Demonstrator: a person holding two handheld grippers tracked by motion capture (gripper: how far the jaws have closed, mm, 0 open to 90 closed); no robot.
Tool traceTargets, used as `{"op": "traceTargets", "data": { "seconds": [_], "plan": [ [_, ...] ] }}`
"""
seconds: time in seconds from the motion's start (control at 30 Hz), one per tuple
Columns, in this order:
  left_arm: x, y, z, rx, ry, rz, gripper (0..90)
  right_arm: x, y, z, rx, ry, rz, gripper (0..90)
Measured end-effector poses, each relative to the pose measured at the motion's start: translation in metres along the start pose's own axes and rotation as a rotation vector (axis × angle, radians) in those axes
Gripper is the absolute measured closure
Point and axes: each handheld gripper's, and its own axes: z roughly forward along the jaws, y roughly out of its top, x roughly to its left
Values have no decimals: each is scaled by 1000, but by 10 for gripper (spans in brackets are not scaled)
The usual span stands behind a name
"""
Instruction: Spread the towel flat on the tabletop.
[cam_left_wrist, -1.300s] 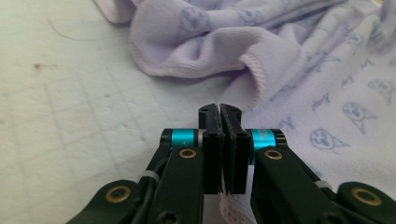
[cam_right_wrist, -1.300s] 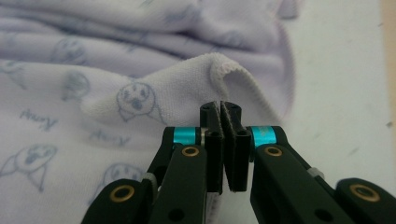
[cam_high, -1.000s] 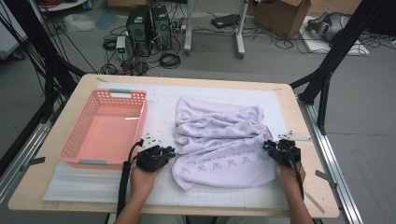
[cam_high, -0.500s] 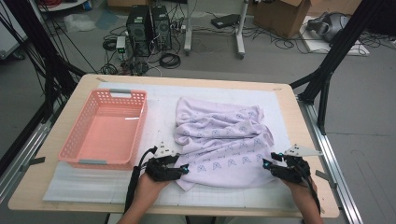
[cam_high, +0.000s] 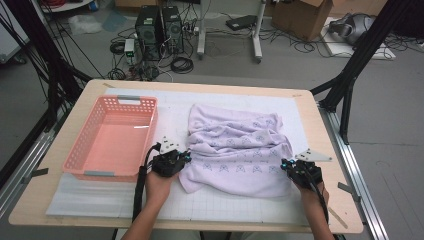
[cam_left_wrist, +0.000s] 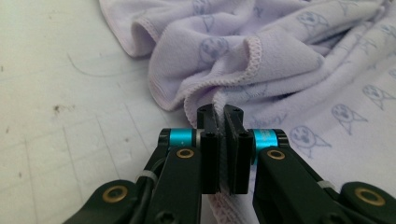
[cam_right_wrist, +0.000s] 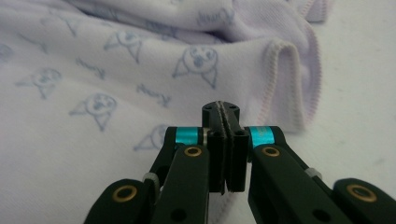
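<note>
Both grippers shifted since a second ago: left gripper now further toward the near left hem of the towel, after dipping nearer the counter edge half a second back; right gripper now at the near right hem, lower and further right than a second ago; both sets of jaws just closing, cloth between them.

Left jaws together, clamped on the towel hem; stitched edge pinched between the pads in the left gripper view, hem bunched into a fold just ahead of the tips; right jaws together, clamped on the towel hem in the right gripper view, thin line of cloth visible between the pads.

Towel pale lilac with small blue cat-face prints, lying crumpled on the white gridded mat at the centre-right of the counter; far side rumpled in folds, near side flatter.

Pink basket on the mat left of the towel, just beside the left gripper, apart from the cloth.

Left hand and right hand entering from the near edge, one at each near corner of the towel.
</note>
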Motion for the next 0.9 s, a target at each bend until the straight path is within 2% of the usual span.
{"op": "traceTargets", "data": {
  "seconds": [0.03, 0.07, 0.13, 0.17, 0.2, 0.33, 0.43, 0.53, 0.63, 0.77, 0.9],
  "plan": [
    [1, 0, 0, -7, -5, -7, 839, 1, 0, 0, -10, 37, 11, 791],
    [1, 0, 0, -8, -25, -24, 784, 3, 0, 1, -6, 65, 10, 672],
    [1, -1, -2, 9, -60, -44, 582, 6, -1, 0, 19, 79, -9, 576],
    [0, -1, -5, 9, -78, -40, 519, 6, -2, -1, 28, 77, -26, 525],
    [-2, -3, -9, 3, -87, -29, 486, 6, -4, -2, 35, 88, -28, 490],
    [-12, -11, -24, 12, -92, 18, 410, 7, -8, -5, 37, 130, -31, 475],
    [-19, -20, -37, 18, -89, 67, 411, 10, -7, -13, 11, 127, -41, 480],
    [-24, -26, -46, 27, -94, 101, 450, 8, -10, -23, 3, 92, -44, 495],
    [-28, -34, -55, 18, -141, 121, 637, 2, -18, -31, 4, 70, -23, 497],
    [-34, -45, -58, 53, -180, 135, 679, -1, -26, -37, -4, 58, 6, 494],
    [-42, -50, -50, 91, -211, 161, 649, 5, -27, -43, -17, 59, 1, 493]
  ]
}}
